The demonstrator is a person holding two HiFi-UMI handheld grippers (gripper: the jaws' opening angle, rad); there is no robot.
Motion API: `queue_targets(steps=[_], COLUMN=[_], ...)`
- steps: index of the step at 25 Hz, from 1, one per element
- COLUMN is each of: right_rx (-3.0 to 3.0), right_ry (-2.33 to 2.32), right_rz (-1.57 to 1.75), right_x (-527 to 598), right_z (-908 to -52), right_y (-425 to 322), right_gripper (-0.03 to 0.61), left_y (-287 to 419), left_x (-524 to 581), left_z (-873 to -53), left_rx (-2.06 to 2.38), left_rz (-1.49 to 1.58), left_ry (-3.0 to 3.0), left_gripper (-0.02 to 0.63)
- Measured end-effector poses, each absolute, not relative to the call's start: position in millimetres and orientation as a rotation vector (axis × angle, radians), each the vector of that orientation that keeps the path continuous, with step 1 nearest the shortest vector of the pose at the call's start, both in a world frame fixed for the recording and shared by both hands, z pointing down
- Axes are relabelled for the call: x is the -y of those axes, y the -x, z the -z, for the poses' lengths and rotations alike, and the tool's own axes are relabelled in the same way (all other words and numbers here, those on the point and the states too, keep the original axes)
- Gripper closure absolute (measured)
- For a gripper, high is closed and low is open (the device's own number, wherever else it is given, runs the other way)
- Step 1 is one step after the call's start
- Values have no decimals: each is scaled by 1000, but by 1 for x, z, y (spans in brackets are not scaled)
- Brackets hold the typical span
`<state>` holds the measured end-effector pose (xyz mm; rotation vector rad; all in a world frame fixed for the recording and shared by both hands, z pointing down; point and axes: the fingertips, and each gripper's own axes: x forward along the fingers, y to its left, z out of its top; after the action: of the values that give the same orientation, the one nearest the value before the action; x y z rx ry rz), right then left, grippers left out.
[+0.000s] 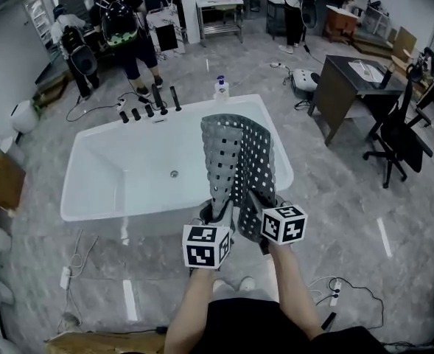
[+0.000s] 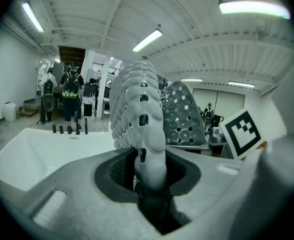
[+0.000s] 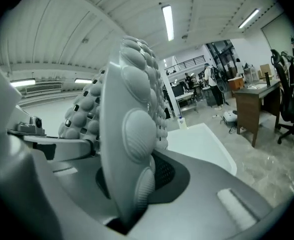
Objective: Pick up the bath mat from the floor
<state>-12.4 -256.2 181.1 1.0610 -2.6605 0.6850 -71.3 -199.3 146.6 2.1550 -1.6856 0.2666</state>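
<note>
A grey marbled stone floor fills a busy workshop, with a dark wooden desk and a black swivel office chair at the right of the head view and people at the upper left and top. In the middle stands a white freestanding bathtub with a round metal drain in its basin, and black taps and a white bottle by its upper rim. The grey rubber bath mat with square holes is off the floor, held upright before the tub's right half, its lower edge clamped in the jaws of the left gripper and, just beside it, the right gripper.
</note>
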Motion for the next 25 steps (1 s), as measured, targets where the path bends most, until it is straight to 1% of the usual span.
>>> queue_targets(steps=[5, 11, 15, 20, 25], right_rx=[2797, 2937, 2959, 2990, 2985], right_ry=[-1078, -1089, -1119, -1121, -1128], right_rz=[-568, -402, -299, -320, -264], right_x=[271, 254, 251, 248, 243], right_z=[-106, -30, -7, 2, 7], right_y=[10, 2, -1, -4, -2], right_gripper=[555, 555, 555, 555, 555], left_y=[71, 71, 71, 70, 73], left_x=[208, 195, 189, 187, 184], left_z=[-76, -15, 4, 11, 16], left_rx=[1802, 1881, 1894, 1893, 1888], left_rz=[-237, -159, -134, -136, -127], left_ry=[-2268, -2393, -2439, -2452, -2460], left_gripper=[511, 511, 511, 511, 511])
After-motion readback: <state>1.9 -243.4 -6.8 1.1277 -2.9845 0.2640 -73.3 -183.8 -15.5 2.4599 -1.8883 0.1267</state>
